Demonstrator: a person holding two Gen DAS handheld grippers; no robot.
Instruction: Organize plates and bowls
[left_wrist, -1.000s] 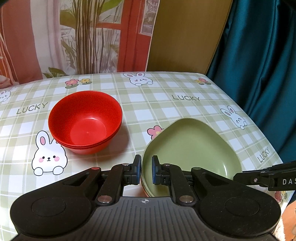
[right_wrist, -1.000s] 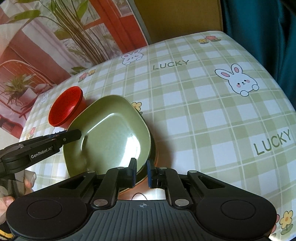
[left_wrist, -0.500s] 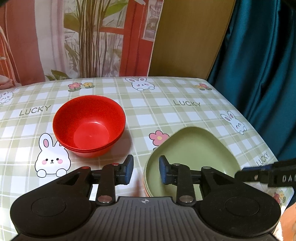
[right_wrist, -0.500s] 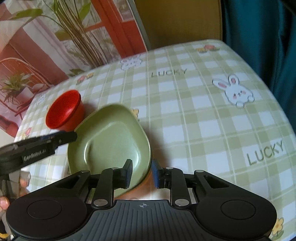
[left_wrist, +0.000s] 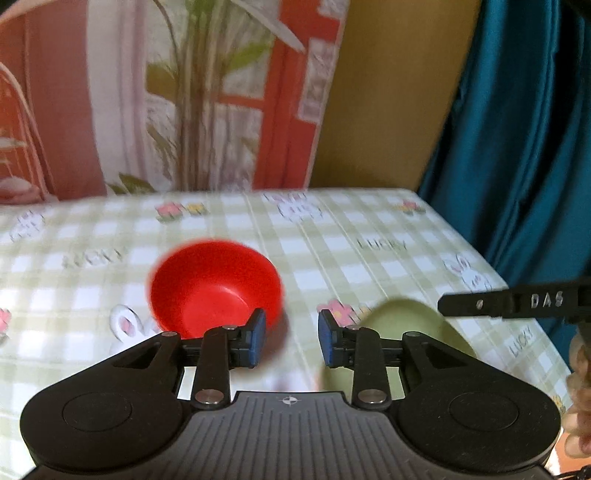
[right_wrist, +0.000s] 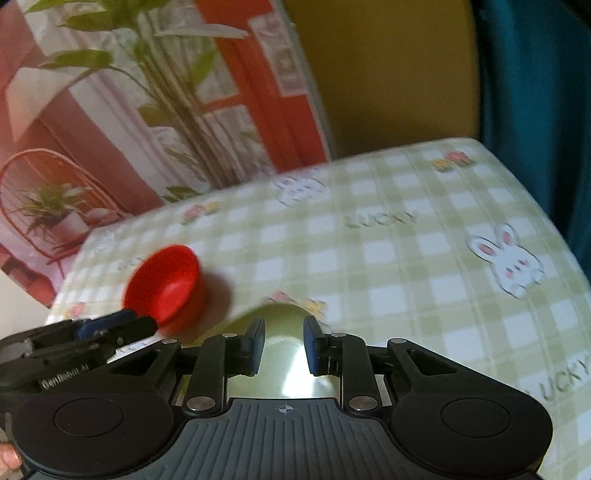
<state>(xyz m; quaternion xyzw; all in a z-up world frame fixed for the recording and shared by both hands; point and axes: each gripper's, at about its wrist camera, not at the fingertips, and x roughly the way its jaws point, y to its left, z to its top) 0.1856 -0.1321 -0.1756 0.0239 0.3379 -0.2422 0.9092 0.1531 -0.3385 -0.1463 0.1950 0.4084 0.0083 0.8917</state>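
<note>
A red bowl (left_wrist: 216, 282) sits on the checked tablecloth, left of a green plate (left_wrist: 410, 325). My left gripper (left_wrist: 289, 341) is open and empty, raised above the cloth between bowl and plate. In the right wrist view the green plate (right_wrist: 282, 354) lies under my right gripper (right_wrist: 283, 345), which is open and empty above it. The red bowl (right_wrist: 166, 286) is to its left there. Both views are blurred by motion.
The table (right_wrist: 406, 258) has a green checked cloth with rabbits and "LUCKY" print. A teal curtain (left_wrist: 524, 129) hangs at the right edge. A printed backdrop with plants stands behind the table. The other gripper's finger (left_wrist: 513, 302) crosses the right side.
Both grippers have opened, let go of the green plate's rim, and pulled back and up. The plate stays on the table.
</note>
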